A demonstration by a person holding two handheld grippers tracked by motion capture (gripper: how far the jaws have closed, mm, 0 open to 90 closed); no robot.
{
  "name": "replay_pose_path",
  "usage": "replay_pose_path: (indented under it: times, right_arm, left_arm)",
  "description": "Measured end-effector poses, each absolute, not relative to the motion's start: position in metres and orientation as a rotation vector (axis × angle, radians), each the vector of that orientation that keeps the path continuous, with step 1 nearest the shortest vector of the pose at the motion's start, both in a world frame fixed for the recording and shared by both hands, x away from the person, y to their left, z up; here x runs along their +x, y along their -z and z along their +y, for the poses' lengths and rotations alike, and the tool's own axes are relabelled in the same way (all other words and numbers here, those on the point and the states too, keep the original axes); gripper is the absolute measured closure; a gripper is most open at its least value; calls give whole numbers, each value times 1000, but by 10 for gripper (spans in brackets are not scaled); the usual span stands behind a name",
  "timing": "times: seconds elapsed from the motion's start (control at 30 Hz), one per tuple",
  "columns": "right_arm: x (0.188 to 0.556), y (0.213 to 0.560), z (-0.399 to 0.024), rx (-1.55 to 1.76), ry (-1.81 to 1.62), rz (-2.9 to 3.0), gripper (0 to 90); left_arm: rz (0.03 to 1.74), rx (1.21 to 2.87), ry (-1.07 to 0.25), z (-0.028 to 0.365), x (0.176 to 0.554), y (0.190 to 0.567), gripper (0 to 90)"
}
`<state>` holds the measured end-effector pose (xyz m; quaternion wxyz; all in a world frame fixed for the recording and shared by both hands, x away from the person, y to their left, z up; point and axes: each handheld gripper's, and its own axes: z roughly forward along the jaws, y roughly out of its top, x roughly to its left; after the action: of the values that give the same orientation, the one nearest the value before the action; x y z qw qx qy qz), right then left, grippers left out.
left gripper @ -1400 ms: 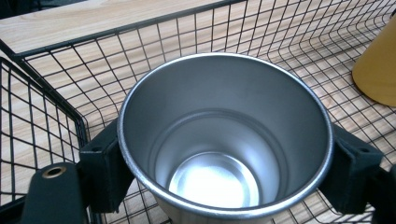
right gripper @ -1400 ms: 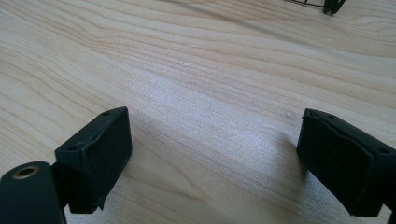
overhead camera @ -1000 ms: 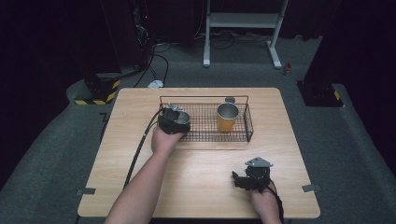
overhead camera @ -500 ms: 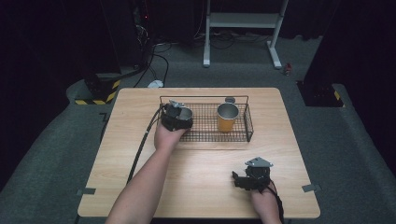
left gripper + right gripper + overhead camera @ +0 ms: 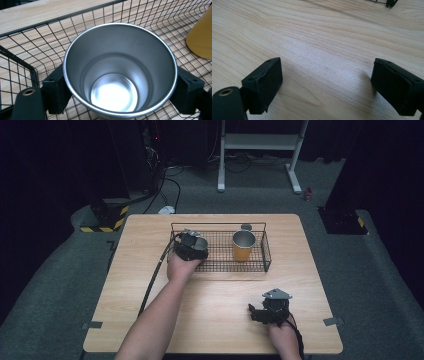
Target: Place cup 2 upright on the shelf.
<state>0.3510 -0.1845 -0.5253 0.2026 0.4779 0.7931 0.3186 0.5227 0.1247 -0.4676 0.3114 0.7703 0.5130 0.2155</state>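
Left gripper [image 5: 191, 246] clamped on a steel cup [image 5: 119, 72], black pads pressed flat against both sides of the wall, down inside the left end of the wire basket [image 5: 264, 251]. Plain brushed metal on that cup, round, tapering to a smaller shiny bottom, thin rolled rim catching the light. Looks about upright on the basket's grid floor, though can't tell if actually resting on it or just held a hair above. Basket itself: thin black wire, rectangular, square mesh, low walls, sitting on the far half of the table [image 5: 150, 285]. Second cup [image 5: 243, 245] in the right part of the same basket, mustard-yellow outside, silvery inside, upright, well apart from the gripped one. Small grey round thing [image 5: 246, 227] just behind the basket on the wood, too tiny to make out. Table top: pale wood-grain laminate, smooth, rounded corners. Right gripper [image 5: 255, 312] parked low over the near right part of the table, jaws spread wide, chunky matte black blocks with nothing between them but bare wood. Grey three-cornered plate on top of it, cable trailing back along the hand.
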Motion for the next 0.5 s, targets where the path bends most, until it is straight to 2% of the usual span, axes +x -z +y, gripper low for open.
replay_pose_path:
  times: [0.2, 0.37, 0.5]
  right_arm:
    - [351, 525, -185, 1334, -889, 2214, 103]
    - [351, 525, -185, 1334, -889, 2214, 103]
    - [351, 525, -185, 1334, -889, 2214, 103]
  left_arm:
    - [1383, 2047, -551, 126, 523, 469, 141]
    - [1389, 2023, -547, 130, 524, 466, 28]
    - [1374, 2012, -552, 132, 522, 462, 5]
